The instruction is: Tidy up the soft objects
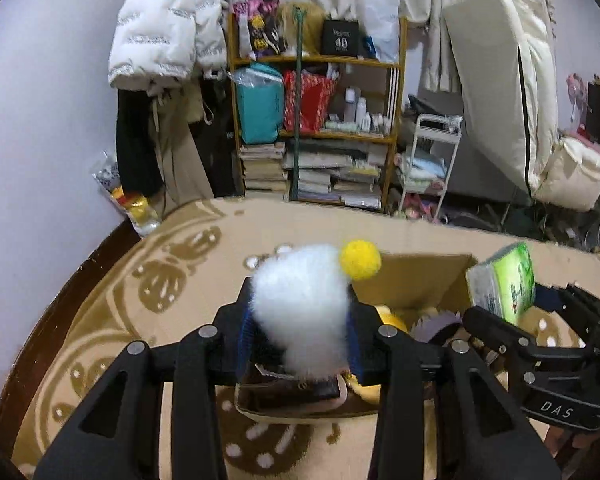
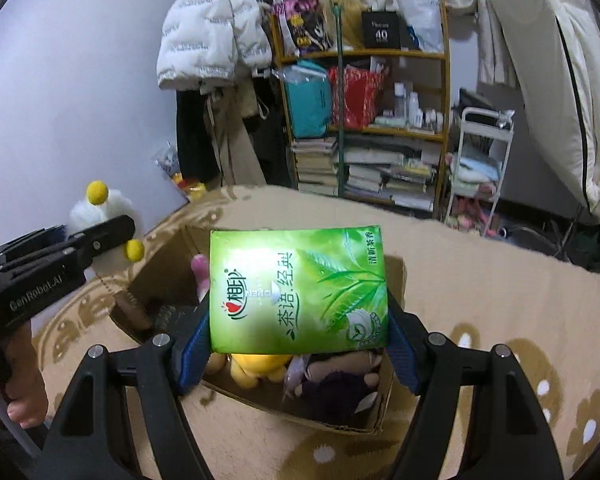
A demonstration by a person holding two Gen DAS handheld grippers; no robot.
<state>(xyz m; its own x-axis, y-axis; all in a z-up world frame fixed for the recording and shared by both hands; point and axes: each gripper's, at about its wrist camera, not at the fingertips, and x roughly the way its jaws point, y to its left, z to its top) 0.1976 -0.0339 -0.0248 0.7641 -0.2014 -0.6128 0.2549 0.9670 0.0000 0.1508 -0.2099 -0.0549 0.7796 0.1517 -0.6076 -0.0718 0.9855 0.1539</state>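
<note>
My left gripper (image 1: 300,320) is shut on a white fluffy toy (image 1: 304,304) with yellow pompoms (image 1: 360,259), held above the near edge of an open cardboard box (image 1: 416,280). My right gripper (image 2: 298,332) is shut on a green tissue pack (image 2: 298,290), held above the same box (image 2: 260,396). The box holds a yellow plush (image 2: 256,368), a dark purple plush (image 2: 336,388) and a pink toy (image 2: 200,270). The tissue pack (image 1: 508,284) and right gripper (image 1: 540,328) show at the right of the left wrist view. The left gripper (image 2: 100,236) with the white toy (image 2: 96,208) shows at the left of the right wrist view.
The box sits on a beige patterned rug (image 1: 140,280). Behind stand a wooden shelf (image 1: 316,120) full of books and bags, a white cart (image 1: 428,160), hanging coats (image 1: 164,40) and a leaning cream mattress (image 1: 500,80). A wall (image 1: 40,120) is at the left.
</note>
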